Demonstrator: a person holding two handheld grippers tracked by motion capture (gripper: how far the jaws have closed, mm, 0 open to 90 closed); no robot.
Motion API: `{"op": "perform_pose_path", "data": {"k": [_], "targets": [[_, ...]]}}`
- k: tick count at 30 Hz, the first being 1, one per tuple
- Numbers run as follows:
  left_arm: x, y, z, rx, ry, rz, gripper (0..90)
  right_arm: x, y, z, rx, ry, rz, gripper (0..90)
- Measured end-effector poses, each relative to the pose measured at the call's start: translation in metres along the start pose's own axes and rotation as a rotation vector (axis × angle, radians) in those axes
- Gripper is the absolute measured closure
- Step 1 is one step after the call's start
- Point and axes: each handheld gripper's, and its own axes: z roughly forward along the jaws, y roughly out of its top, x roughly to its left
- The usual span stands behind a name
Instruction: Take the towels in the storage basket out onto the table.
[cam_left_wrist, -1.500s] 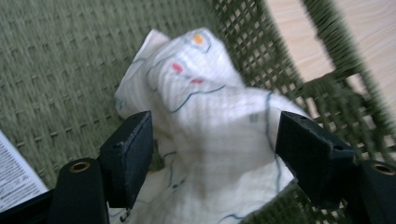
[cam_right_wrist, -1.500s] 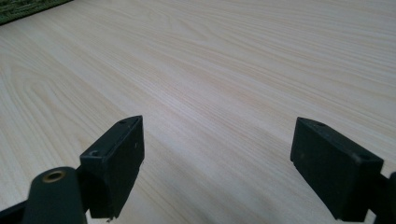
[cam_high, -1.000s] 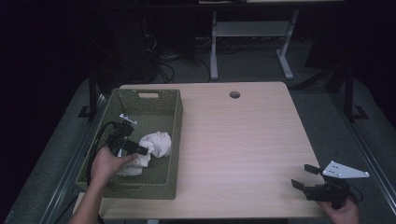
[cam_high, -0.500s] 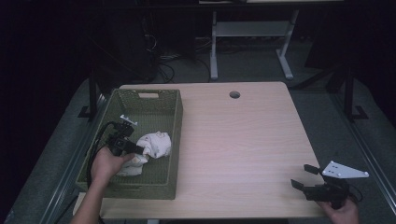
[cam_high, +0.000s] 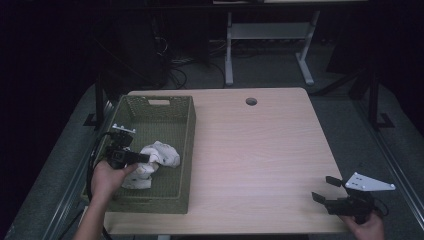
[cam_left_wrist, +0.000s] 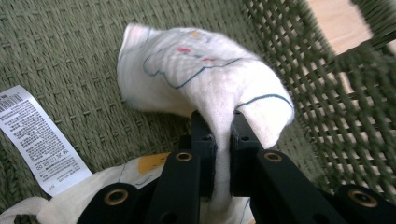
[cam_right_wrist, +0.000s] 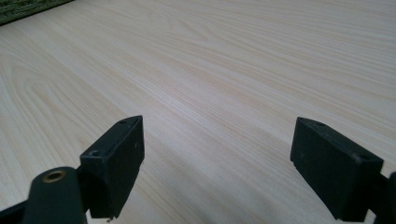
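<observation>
The left hand-held gripper (cam_left_wrist: 219, 140), its jaws just closed, pinches a white cloth (cam_left_wrist: 205, 79) inside the green basket (cam_high: 185, 150). The right hand-held gripper (cam_right_wrist: 233, 158) hangs spread wide over the bare counter (cam_right_wrist: 224, 60).

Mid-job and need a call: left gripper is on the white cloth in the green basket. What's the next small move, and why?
Probably lift straight up a little. The left gripper has just been closing and now pinches a fold of the white cloth, which lies inside the green basket, whose walls block sideways pulls.

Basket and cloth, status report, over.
Left gripper just closed, pinching white cloth inside green basket. Right gripper open over bare table. Nothing in the way.
</observation>
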Motion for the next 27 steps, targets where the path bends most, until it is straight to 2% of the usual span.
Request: {"op": "perform_pose_path", "data": {"k": [9,11,15,17,18,22,27], "targets": [[-0.003,-0.003,-0.02,-0.109,-0.056,-0.022,83.4,-0.001,0.0,-0.001,-0.002,-0.003,0.005,17.2],[-0.004,-0.004,-0.022,-0.119,-0.063,-0.018,83.4,-0.001,0.0,0.0,-0.001,-0.002,0.004,17.3],[-0.007,-0.003,-0.031,-0.189,-0.12,-0.034,83.4,0.0,0.0,0.0,0.003,-0.001,0.003,17.3],[-0.008,-0.002,-0.035,-0.214,-0.146,-0.041,83.4,0.0,0.0,0.0,0.002,-0.002,0.002,17.3],[-0.008,-0.002,-0.035,-0.214,-0.146,-0.041,83.4,0.0,0.0,0.0,0.002,-0.002,0.002,17.3],[-0.009,0.0,-0.04,-0.276,-0.218,-0.072,83.4,-0.001,0.0,0.0,-0.001,-0.003,0.003,17.2],[-0.01,0.001,-0.045,-0.321,-0.253,-0.091,83.4,-0.001,0.0,0.0,0.0,-0.003,0.001,17.3]]}}
